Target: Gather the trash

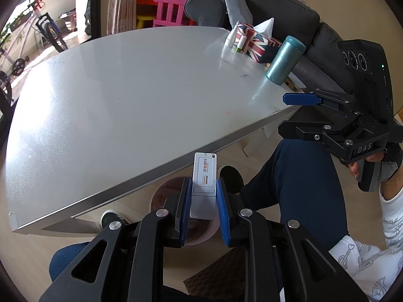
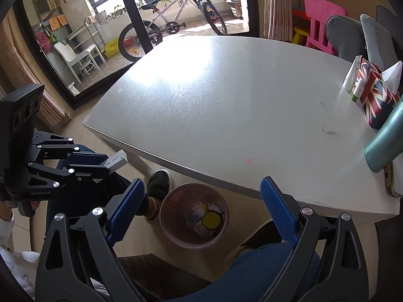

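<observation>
Fingers (image 1: 185, 201) around white device (image 1: 202, 183), Chinese-lettered label

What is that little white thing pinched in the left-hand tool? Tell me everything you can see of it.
The white USB-style token is a slim, flat rectangular stick, apparently plastic, with printed Chinese characters, an orange mark and a small hole at its top corner. It stands nearly upright, clamped between the left gripper's blue ribbed pads, above the pinkish trash bin beside the table edge.
</observation>
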A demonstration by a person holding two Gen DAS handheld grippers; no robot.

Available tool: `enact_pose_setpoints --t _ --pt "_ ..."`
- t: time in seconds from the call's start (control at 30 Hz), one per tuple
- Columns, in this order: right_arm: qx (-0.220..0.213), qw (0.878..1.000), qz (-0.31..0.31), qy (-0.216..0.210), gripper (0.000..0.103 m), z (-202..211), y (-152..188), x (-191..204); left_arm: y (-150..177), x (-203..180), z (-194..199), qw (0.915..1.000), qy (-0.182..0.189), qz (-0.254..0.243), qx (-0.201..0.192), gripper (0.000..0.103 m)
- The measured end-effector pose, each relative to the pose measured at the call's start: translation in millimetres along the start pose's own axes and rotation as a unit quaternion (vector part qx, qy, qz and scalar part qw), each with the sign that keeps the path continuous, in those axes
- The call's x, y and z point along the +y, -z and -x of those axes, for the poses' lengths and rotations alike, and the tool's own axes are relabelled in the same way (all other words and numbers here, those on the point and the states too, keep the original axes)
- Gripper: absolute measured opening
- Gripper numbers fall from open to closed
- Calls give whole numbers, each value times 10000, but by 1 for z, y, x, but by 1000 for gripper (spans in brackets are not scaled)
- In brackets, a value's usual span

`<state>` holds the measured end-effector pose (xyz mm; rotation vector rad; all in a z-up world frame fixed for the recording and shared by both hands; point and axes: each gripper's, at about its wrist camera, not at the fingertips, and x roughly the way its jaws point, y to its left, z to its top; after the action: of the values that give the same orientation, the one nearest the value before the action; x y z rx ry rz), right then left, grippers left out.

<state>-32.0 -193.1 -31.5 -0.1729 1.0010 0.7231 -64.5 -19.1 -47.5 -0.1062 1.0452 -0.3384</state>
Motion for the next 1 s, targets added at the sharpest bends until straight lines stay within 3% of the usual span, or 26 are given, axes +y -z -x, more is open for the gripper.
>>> enact_pose_setpoints --t 0.03,0.07,0.1,0.7,1.0 --pt "-5 10000 -9 2 92 0 0 -1 0 -1 0 10000 26 -8 -18 44" --pt "-10 10000 -16 8 92 1 0 -1 0 0 1 10000 36 3 -61 77" --pt "-13 10000 -20 12 92 1 0 -2 0 0 3 9999 49 51 -147 95" --pt "-49 9998 -172 38 98 -1 2 -8 -5 19 5 9987 -252 351 -258 96" --pt "-201 9994 -210 198 99 -1 -14 -13 -20 37 11 9968 -504 406 -479 96"
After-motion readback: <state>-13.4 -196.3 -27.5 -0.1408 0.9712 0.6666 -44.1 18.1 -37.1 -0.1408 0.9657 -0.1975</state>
